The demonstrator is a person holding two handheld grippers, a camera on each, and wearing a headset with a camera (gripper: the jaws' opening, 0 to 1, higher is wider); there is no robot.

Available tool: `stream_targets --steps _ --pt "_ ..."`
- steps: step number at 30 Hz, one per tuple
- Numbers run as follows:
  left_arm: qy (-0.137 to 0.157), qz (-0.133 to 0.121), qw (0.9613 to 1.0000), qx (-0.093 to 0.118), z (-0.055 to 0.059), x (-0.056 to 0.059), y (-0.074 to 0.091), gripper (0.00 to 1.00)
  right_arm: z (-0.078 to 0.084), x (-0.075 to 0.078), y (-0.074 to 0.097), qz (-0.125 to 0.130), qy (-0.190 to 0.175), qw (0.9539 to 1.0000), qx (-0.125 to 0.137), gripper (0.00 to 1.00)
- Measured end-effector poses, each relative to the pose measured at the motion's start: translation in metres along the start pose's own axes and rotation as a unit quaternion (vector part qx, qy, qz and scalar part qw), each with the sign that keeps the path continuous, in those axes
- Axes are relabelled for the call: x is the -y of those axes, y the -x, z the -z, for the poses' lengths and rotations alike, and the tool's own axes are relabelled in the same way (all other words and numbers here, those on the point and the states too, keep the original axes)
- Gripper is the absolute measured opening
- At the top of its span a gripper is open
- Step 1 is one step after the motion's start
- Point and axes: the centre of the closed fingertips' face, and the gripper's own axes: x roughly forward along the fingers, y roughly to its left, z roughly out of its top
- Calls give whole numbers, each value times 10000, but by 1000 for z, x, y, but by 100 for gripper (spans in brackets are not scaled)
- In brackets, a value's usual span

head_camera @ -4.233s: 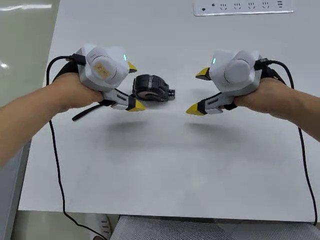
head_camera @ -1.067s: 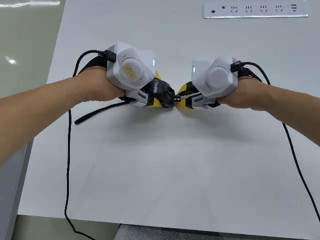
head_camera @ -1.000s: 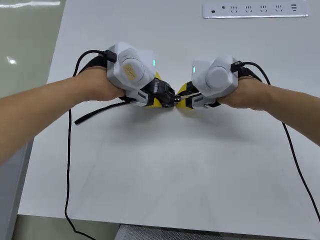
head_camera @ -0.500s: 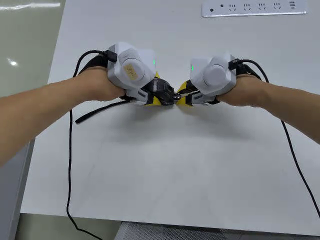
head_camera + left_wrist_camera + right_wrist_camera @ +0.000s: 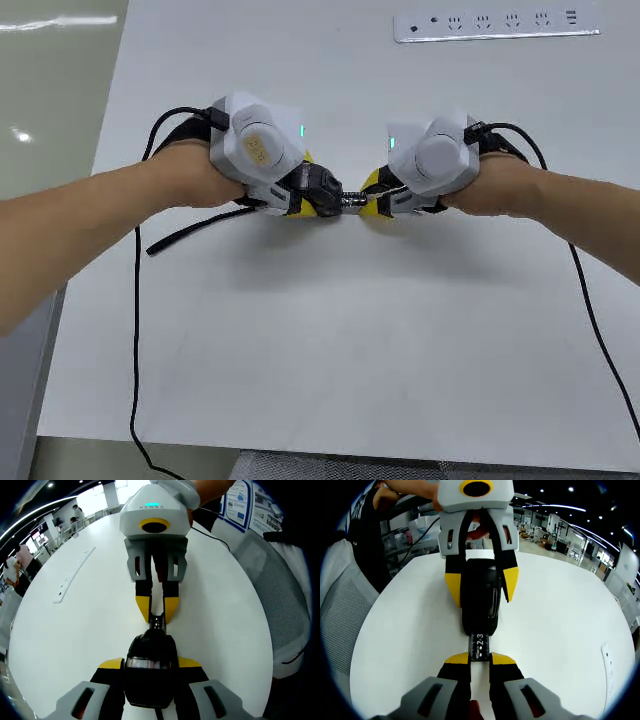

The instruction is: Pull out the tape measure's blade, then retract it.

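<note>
The tape measure (image 5: 320,189) is held on the table (image 5: 320,330), its case clamped by the left gripper (image 5: 151,663). Straight out from the case mouth, the short exposed blade (image 5: 480,646) is pinched by the right gripper (image 5: 480,658), in line with the pull.

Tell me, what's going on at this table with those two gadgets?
A person is working at a white table with a two-jaw gripper in each hand. The left gripper is clamped around a black tape measure. The right gripper pinches the end of its blade. A short stretch of blade, marked 2 and 3, shows between them, so the pull-out looks barely begun.
</note>
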Motion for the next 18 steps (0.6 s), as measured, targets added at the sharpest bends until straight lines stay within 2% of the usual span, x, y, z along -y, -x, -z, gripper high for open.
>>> stream_targets --steps 8,18 --pt "10 1 10000 -8 0 0 0 35 9 5 2 -9 -61 10000 -34 12" --pt "-15 11 10000 -56 1 1 0 35 15 1 11 14 -137 9999 -83 12"
